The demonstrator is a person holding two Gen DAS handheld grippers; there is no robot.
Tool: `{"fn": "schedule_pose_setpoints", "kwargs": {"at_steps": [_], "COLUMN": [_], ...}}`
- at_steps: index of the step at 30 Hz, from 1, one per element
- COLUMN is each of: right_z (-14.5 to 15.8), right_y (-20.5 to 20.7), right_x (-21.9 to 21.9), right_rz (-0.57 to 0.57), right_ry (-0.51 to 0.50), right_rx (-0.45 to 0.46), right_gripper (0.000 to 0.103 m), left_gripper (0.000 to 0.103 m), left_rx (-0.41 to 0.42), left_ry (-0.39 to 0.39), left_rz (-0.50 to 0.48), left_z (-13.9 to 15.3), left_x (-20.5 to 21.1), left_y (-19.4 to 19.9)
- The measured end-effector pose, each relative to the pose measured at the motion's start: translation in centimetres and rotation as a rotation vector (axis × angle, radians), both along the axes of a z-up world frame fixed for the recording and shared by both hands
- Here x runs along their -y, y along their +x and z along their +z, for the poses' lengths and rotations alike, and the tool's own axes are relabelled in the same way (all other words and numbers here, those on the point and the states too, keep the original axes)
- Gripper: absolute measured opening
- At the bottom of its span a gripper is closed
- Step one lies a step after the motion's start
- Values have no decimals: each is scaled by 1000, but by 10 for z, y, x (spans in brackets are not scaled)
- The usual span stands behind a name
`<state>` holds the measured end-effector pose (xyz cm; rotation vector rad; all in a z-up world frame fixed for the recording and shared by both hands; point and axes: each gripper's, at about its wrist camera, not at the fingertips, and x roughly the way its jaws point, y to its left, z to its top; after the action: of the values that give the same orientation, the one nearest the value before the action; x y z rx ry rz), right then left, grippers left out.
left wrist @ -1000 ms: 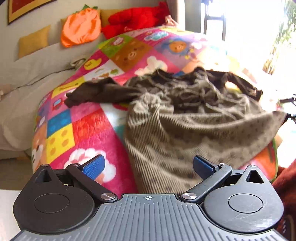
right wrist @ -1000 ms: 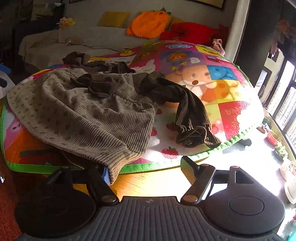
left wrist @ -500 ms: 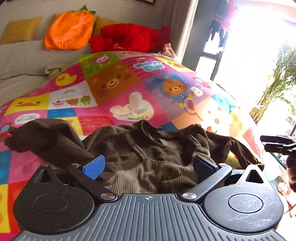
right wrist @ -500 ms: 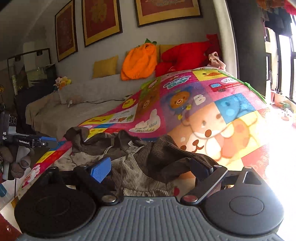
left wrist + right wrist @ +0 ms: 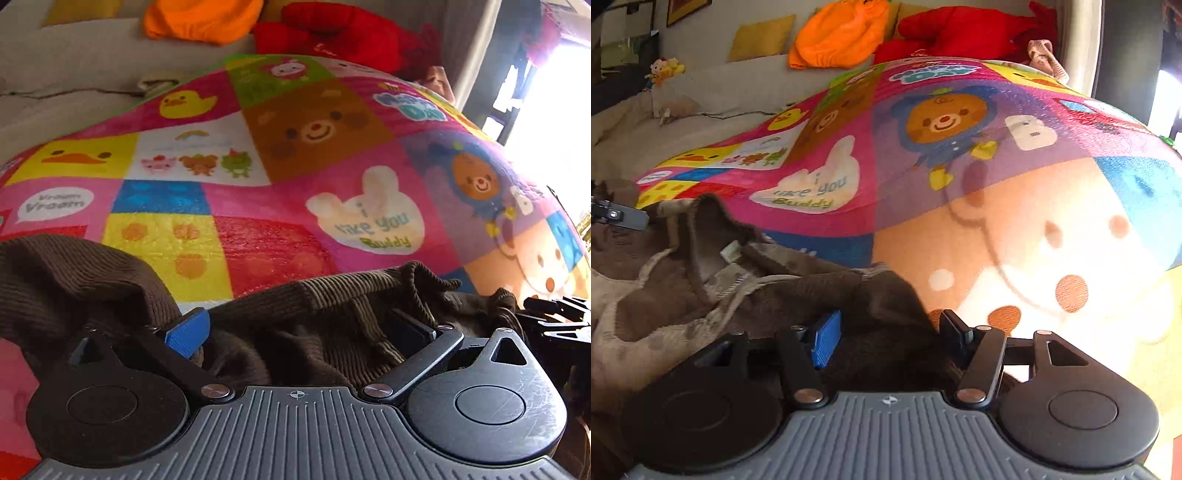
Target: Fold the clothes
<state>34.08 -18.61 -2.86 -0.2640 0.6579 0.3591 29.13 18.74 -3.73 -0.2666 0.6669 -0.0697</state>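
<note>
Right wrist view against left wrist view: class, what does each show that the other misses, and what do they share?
Only the right wrist view shows the garment's pale label, the yellow cushion, a small toy and the letter B patch. Only the left wrist view shows the "Vroom Vroom" patch and the brown bear square. Both show the brown garment on the patchwork blanket, the orange cushion, the red plush, and open fingers close over the cloth.
</note>
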Motion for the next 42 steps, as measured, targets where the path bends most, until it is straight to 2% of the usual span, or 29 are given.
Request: {"fn": "schedule_pose_setpoints", "kwargs": {"at_steps": [2,4,5,6,8,9,11,13,15,18,20,22,24,26,29,32,33,34,36,39,42], "right_z": [7,19,27,35,50,57,64,64,53,28,11,0,2,9,7,-7,-5,3,25,65,96], "right_y": [3,-6,-14,-22,-37,-40,-32,-14,7,36,50,58,62,67,74,61,59,58,52,37,10], "right_x": [5,8,8,7,3,-2,-19,-41,-71,-117,-141,-165,-183,-200,-216,-234,-229,-219,-186,-115,-17], "right_rz": [-5,35,58,81,120,146,201,249,274,277,284,309,313,322,367,409,410,392,352,266,78], "right_ry": [-5,16,32,46,82,110,199,305,359,335,312,275,231,164,128,-37,-28,-9,54,156,210], "right_rx": [-2,-7,1,10,40,44,-11,-120,-209,-269,-318,-336,-280,-162,-145,-109,-108,-122,-122,-74,-8], "right_gripper": [57,61,63,65,65,65,63,48,47,47,44,16,11,6,4,4,10,22,40,49,50], "left_gripper": [103,103,103,103,103,103,103,103,103,103,103,103,103,103,103,103,103,103,103,103,103], "left_rx": [27,24,23,28,62,78,111,125,120,118,111,108,102,105,115,86,74,63,42,37,37], "left_ry": [80,142,150,102,-5,-31,-84,-90,-50,12,32,39,28,26,42,34,25,11,-21,-46,-46], "left_rz": [100,212,259,270,229,179,79,-23,-105,-205,-232,-239,-239,-241,-244,-222,-214,-209,-198,-191,-188], "left_z": [5,9,12,17,26,29,34,34,28,16,8,2,-1,-2,-4,-6,-7,-8,-9,-9,-8], "left_x": [-12,-27,-34,-39,-37,-26,-4,21,44,68,74,76,75,75,77,75,74,71,66,63,64], "left_y": [-4,-9,-14,-23,-44,-55,-78,-96,-109,-124,-129,-134,-137,-140,-143,-139,-138,-135,-132,-131,-131]}}
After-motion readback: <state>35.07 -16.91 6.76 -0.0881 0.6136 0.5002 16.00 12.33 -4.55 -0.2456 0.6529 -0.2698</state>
